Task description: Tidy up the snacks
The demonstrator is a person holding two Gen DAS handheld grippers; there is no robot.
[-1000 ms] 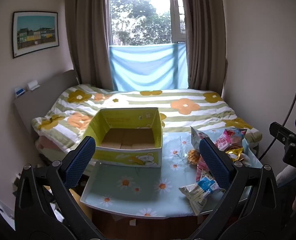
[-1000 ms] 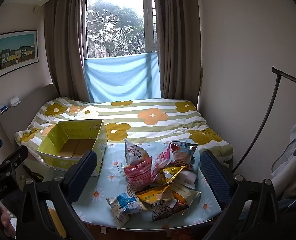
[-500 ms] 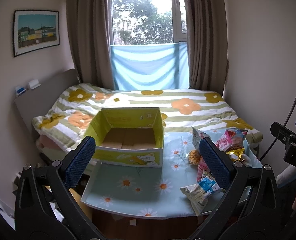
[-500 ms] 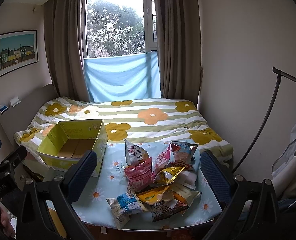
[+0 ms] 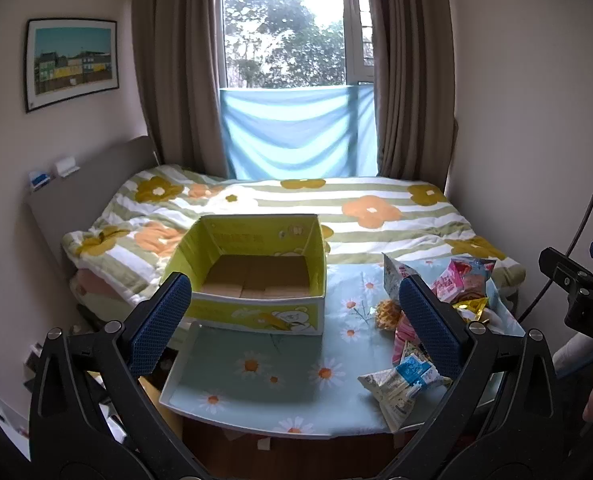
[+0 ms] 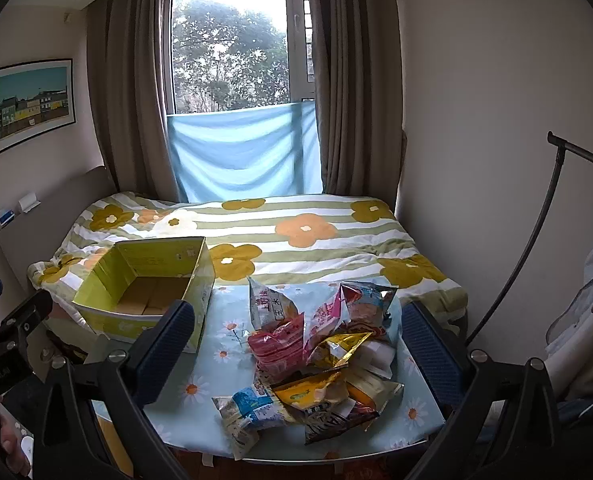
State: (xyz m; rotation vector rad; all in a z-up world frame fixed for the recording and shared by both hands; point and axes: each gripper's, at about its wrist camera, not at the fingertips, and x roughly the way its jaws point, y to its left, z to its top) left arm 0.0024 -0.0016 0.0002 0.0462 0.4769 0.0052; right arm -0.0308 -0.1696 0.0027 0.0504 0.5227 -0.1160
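An empty yellow-green cardboard box stands on the left of a small table with a daisy-print cloth; it also shows in the right wrist view. A pile of snack bags lies on the table's right side, with a white-and-blue bag nearest the front edge. My left gripper is open and empty, held above the table's front. My right gripper is open and empty, held above the front of the snack pile.
A bed with a striped flower duvet lies right behind the table. A wall and a black stand pole are on the right. The window with curtains is at the back.
Both views have shifted only slightly. Nothing was taken hold of or moved on the table.
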